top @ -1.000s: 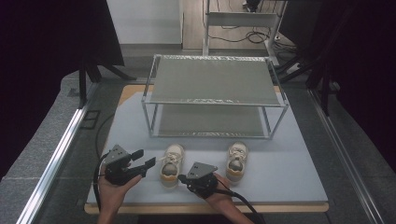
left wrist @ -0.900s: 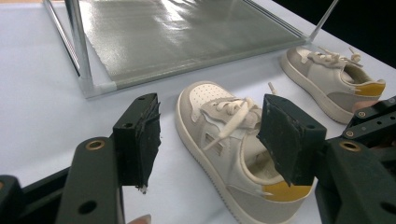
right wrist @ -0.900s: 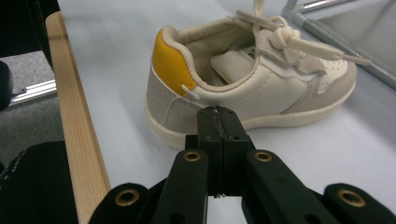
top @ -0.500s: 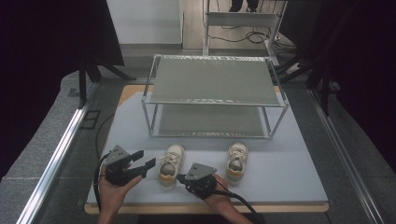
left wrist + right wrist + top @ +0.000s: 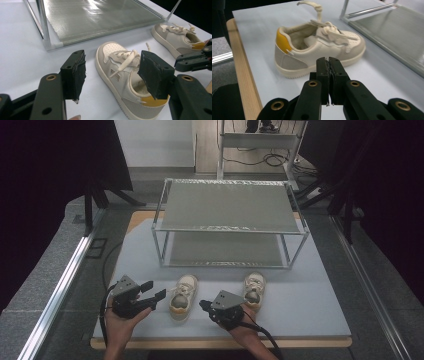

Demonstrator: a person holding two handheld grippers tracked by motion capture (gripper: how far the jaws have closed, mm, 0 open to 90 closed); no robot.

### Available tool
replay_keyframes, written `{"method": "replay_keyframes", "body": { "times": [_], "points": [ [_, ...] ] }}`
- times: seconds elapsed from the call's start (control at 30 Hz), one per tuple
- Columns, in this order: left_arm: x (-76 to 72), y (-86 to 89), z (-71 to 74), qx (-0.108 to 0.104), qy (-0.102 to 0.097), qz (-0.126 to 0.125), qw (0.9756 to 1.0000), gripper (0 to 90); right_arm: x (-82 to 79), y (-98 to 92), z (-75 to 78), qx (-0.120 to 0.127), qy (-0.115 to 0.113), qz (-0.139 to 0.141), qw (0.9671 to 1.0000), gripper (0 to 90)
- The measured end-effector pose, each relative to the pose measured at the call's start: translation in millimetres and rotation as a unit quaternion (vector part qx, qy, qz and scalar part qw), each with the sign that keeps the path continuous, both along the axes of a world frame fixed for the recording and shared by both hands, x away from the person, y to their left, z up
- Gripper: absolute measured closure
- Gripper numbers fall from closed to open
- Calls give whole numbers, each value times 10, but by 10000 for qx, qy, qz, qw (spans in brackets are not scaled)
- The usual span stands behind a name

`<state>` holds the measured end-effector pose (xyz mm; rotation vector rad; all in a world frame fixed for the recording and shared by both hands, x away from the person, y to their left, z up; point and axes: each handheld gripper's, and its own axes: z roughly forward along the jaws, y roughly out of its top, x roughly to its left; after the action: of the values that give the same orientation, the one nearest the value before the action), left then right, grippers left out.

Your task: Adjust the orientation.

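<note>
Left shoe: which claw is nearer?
Left. The left claw, open, sits just beside the left shoe on its left. The right claw, shut, sits a bit farther off, to the shoe's right, near its heel.

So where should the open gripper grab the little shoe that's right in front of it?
Probably at the heel end of the left shoe, coming down from above with one jaw inside the opening and one outside the side wall. The shoe stands upright on its sole with its opening facing up, and the left gripper is open beside it.

A pale grey table (image 5: 320,305) is carrying a metal rack (image 5: 227,222). Two beige shoes (image 5: 183,296) (image 5: 253,289) are lying before it.
</note>
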<state>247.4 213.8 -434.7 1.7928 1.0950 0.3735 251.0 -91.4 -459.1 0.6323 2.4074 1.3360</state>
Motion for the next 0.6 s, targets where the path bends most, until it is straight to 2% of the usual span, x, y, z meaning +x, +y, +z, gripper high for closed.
{"method": "replay_keyframes", "body": {
  "times": [0.27,0.43,0.6],
  "points": [
    [68,1,13,-17,-13,-63,10000,386,-36,-159,27,-17,-62,-275,9996,868],
    [92,-2,39,-45,-60,-104,9999,386,-53,-206,21,-55,-86,-383,9992,868],
    [103,-21,20,2,-26,-131,9999,386,-62,-238,29,-145,-152,-485,9986,868]
  ]
}}
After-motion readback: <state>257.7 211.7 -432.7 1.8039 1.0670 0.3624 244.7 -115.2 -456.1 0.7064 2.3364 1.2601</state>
